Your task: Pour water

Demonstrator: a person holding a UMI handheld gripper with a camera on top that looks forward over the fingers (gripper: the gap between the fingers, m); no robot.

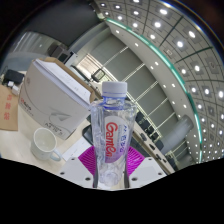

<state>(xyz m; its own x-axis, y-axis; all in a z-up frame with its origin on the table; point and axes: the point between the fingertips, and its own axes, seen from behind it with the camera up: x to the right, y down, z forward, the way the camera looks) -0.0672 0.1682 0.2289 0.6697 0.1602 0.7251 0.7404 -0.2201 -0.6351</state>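
Clear plastic with a pink label, the bottle point(114, 135) stands nearly upright between the fingers of the gripper point(112, 172), close before the camera. Both pink pads point(82, 157) press against its sides, so the gripper is clamped on it. Just left of the bottle sits a white cup point(45, 142) on the table point(20, 150), with a white box point(55, 88) behind it.

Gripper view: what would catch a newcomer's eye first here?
A clear water bottle with a light cap and a red-lettered label, held tilted between the tongs, fills the middle. To its left, lower down, a white cup stands on the table, with a white box behind.
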